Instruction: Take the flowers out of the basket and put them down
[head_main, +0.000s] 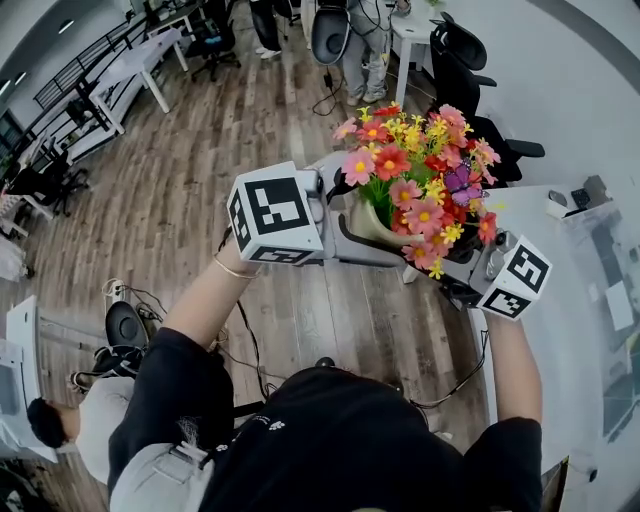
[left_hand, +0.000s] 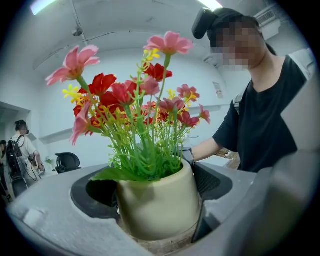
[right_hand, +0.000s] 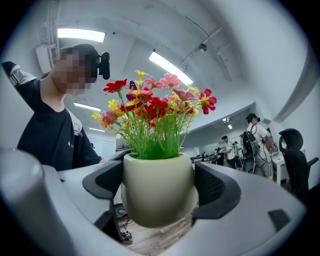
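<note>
A single pale cream pot (head_main: 366, 222) holds one dense bunch of artificial flowers (head_main: 421, 186) on green stems, with pink, red and yellow heads and one purple butterfly (head_main: 462, 184) tucked among them. The pot is up in the air in front of the person's chest, caught between two grippers. The left gripper (head_main: 345, 236) has its jaws closed against the pot's sides, and the right gripper (head_main: 441, 276) clamps the same pot from the opposite side, its jaws pressed to both flanks. Below them runs a wood-plank floor (head_main: 180, 200), and a white worktop (head_main: 590, 320) stands at the person's right. The room is an open office with black office chairs (head_main: 462, 58) by the far desks. In the right gripper view, several people (right_hand: 255, 141) stand in the background.
</note>
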